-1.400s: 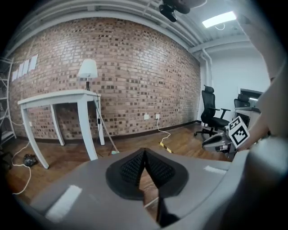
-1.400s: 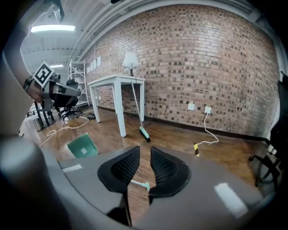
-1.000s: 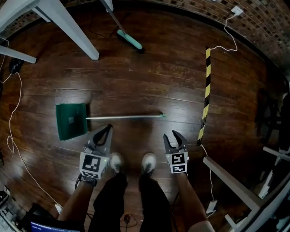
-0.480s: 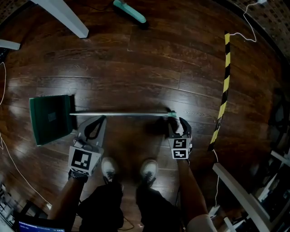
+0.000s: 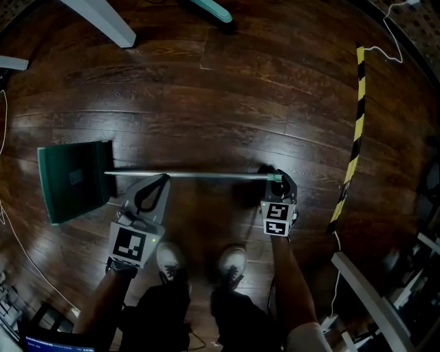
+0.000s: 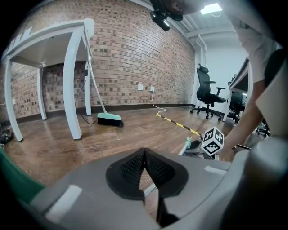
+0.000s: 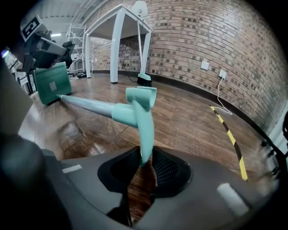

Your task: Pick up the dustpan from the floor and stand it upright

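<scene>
Left gripper [image 5: 163, 180] tips together; right gripper [image 5: 280, 180] just closed onto handle [image 5: 185, 175]

The dustpan [image 5: 72, 180] lay on the floor [image 5: 240, 103] at ten o'clock from the person's shoes [image 5: 168, 260]. Its handle [image 5: 185, 175] ran from the pan across twelve toward two o'clock, just ahead of the toes. Far beyond it sat a broom [image 5: 210, 8] at twelve and a table leg [image 5: 103, 20] at eleven. A strip of floor tape [image 5: 354, 144] ran away from the person at two o'clock, near the handle's end but apart from it.
</scene>
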The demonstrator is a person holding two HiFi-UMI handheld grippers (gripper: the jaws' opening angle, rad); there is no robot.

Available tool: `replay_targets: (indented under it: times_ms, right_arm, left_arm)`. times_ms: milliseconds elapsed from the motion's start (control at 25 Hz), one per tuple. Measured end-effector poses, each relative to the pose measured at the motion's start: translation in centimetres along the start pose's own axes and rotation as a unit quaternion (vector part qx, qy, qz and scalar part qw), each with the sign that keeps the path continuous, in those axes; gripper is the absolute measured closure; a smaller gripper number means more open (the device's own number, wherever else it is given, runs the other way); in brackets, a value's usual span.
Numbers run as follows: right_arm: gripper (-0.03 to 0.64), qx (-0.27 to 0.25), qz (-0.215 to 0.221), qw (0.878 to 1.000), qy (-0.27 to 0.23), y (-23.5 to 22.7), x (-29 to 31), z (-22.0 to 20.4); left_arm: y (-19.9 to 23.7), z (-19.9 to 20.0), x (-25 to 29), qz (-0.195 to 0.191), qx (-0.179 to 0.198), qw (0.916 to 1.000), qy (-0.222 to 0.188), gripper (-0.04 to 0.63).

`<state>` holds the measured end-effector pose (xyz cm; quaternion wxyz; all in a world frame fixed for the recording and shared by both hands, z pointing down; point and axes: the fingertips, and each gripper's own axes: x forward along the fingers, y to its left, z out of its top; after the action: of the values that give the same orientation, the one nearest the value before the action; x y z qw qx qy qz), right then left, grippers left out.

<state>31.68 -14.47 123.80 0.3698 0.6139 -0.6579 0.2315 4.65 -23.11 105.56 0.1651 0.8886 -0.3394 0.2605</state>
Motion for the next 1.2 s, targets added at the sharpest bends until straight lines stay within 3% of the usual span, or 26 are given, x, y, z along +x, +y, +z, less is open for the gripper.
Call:
replay_targets:
  times_ms: [200, 440, 720, 960, 1200]
  right_arm:
    - [0.532, -0.01, -0.011, 1.0, -0.003, -0.3, -2.8, 2.0]
    - [0.538, 0.008, -0.023, 1.0, -0.013, -0.8, -8.3, 6.6]
    - [0.531, 0.01, -0.053, 0.998, -0.031, -3.3, -17.1, 14.8]
    - [0.526, -0.042, -0.089, 0.995, -0.03, -3.9, -23.3, 21.9]
    - [0.523, -0.106, -0.117, 0.987, -0.018, -3.1, -29.0, 27.6]
  left_arm:
    - [0.3, 2.2, -1.9, 0.006, 0.032, 0.9994, -0.008, 0.594]
    - [0.3, 6.5, -5.3, 0.021, 0.016, 0.9995, -0.019, 0.594]
    - [0.1, 14.4, -11.2, 0.027, 0.009, 0.9986, -0.044, 0.594]
    - [1.9, 19.8, -17.2, 0.046, 0.008, 0.9968, -0.065, 0.594]
    - [3.6, 23.6, -23.4, 0.075, -0.024, 0.9945, -0.07, 0.594]
